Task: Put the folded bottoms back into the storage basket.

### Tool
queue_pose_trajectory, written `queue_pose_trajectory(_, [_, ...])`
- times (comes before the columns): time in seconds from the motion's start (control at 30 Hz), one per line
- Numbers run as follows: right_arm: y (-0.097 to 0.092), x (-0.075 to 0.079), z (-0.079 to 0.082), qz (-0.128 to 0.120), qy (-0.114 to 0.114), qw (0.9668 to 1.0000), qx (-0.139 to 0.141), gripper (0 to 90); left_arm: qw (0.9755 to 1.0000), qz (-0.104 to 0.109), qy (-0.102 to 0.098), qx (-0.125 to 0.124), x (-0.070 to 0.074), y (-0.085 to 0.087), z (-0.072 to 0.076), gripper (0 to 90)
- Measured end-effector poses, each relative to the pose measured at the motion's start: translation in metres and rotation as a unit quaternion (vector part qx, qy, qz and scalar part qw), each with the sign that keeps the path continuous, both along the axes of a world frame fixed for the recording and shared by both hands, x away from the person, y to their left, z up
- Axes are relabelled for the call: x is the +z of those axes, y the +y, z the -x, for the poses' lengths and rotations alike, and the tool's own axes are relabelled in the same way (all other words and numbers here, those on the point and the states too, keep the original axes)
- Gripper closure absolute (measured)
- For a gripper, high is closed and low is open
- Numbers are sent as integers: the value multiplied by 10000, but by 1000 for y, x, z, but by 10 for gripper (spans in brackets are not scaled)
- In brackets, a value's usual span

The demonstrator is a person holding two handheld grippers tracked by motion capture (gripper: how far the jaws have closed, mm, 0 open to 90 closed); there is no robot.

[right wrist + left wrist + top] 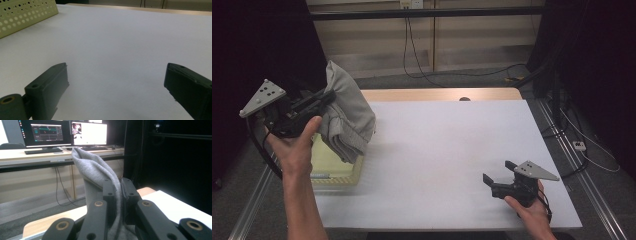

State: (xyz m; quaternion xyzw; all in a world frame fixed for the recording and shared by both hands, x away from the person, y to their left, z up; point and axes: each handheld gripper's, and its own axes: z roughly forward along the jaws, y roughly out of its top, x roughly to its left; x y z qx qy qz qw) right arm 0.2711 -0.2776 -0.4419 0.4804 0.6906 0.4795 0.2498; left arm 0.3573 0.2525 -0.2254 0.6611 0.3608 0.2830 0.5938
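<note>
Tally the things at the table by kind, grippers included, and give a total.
Cloth: 1, grey, held up by the left gripper
Basket: 1, pale yellow, at the table's left edge
Grippers: 2, the right gripper open and low over the white table
Total: 4

No text, label, brand or number can be read; the monitors' [65,132] screen contents are too blurred.
</note>
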Motion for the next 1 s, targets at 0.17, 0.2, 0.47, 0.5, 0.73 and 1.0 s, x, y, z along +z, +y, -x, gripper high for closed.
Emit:
queue_pose_trajectory(0.17, [0, 0, 0, 1, 5, 10000, -1, 50, 9999, 25, 11, 104, 0, 7, 1, 843])
queue_pose_trajectory(0.2, [0, 0, 0, -3, 4, 10000, -1, 50, 9999, 8, 27, 134, -1, 8, 0, 844])
queue_pose_trajectory(0.47, [0, 0, 0, 6, 10, 10000, 8, 50, 9992, -41, 237, 332, -9, 14, -10, 857])
queue_pose_trajectory(0.5, [0, 0, 0, 5, 11, 10000, 7, 50, 9991, -16, 257, 344, -11, 15, -12, 858])
queue_pose_trajectory(0.73, [0, 0, -1, 4, 8, 10000, 15, 50, 9979, -47, 416, 498, -21, 24, -21, 859])
queue_pose_trajectory(1.0, [0, 0, -1, 3, 11, 10000, 12, 50, 9964, 4, 587, 618, -30, 30, -30, 859])
